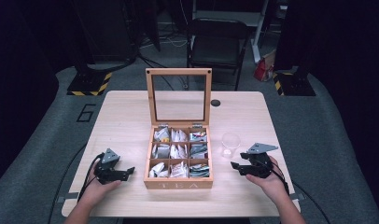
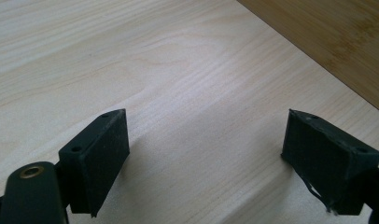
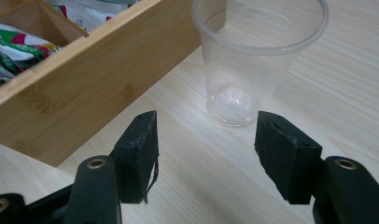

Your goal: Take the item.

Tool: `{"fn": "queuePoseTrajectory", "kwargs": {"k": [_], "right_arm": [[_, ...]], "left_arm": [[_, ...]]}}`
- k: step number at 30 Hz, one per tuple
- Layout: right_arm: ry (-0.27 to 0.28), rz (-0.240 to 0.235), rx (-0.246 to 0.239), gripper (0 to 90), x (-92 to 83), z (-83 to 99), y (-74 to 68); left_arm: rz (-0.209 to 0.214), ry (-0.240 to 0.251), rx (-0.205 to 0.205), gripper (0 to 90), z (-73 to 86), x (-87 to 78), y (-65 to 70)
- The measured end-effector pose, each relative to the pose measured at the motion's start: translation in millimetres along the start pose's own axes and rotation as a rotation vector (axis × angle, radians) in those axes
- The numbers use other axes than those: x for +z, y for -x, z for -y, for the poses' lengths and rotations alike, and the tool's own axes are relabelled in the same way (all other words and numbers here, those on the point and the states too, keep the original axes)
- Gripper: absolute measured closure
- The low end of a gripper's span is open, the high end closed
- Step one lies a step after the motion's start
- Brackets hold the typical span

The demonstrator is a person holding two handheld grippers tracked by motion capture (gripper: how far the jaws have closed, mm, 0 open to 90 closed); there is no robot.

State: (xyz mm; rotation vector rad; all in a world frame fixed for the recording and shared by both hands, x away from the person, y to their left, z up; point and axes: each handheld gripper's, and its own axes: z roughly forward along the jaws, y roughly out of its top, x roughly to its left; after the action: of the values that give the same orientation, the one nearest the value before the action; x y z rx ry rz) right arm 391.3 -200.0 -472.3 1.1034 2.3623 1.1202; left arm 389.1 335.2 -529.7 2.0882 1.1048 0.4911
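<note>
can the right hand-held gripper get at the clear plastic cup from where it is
Probably yes: the right hand-held gripper is open, empty and faces the upright clear plastic cup, with bare table between them. The wooden tea box stands to one side.

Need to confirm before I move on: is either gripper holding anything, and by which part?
Nothing is held. The left gripper is open over bare table; the right gripper is open, short of the clear plastic cup.

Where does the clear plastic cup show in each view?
High view: the clear plastic cup stands right of the tea box.
Left gripper view: not in it.
Right gripper view: cup upper middle, beyond the jaws.
Shared landmark: the box's wooden wall.
</note>
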Motion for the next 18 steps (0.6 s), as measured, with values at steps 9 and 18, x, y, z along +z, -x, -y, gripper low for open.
{"fn": "queuePoseTrajectory", "kwargs": {"k": [9, 18], "right_arm": [[0.021, -0.030, -0.007, 39.0, -12.2, -10.0, -5.8], [0.025, -0.041, -0.027, 39.4, -18.2, -21.4, -10.6]], "left_arm": [[-0.004, 0.007, -0.002, 14.2, 0.2, 0.5, 0.4], [-0.006, 0.009, -0.001, 14.2, 0.4, 0.7, 0.4]]}}
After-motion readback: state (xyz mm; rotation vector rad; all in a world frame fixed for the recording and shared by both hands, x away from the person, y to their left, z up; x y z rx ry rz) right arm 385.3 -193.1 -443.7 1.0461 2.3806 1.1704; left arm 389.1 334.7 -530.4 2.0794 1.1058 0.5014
